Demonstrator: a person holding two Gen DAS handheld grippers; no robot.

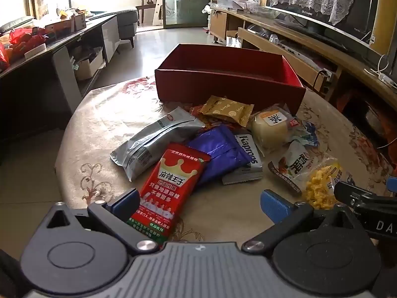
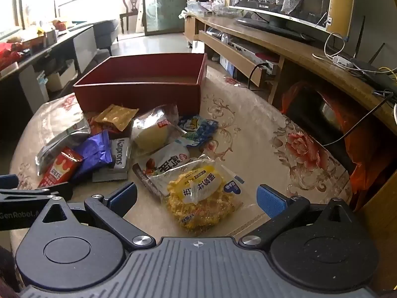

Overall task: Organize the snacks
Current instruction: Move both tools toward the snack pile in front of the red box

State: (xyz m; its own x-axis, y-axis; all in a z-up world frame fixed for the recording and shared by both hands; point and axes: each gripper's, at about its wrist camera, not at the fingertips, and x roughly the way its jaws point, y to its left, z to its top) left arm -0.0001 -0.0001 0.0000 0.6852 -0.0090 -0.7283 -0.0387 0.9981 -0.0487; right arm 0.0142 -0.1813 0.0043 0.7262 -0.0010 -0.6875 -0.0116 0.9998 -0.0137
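A pile of snack packets lies on a round table in front of an open, empty red box [image 1: 230, 84] [image 2: 139, 92]. My left gripper [image 1: 198, 203] is open, its jaws on either side of the near end of a red crown packet [image 1: 168, 188] [image 2: 59, 166], not closed on it. My right gripper [image 2: 196, 198] is open, its jaws astride a clear bag of yellow crispy snack [image 2: 201, 198] [image 1: 320, 188]. In the pile are a silver pouch [image 1: 153, 141], a purple packet [image 1: 220, 151], a gold packet [image 1: 227, 109] and a wrapped cake [image 1: 270, 126].
The table [image 2: 260, 164] has a floral cloth. A TV cabinet [image 2: 285, 47] with cables stands to the right. A dark sideboard [image 1: 49, 47] with clutter stands to the left. A white nut packet [image 2: 168, 161] and a blue packet [image 2: 198, 129] lie mid-pile.
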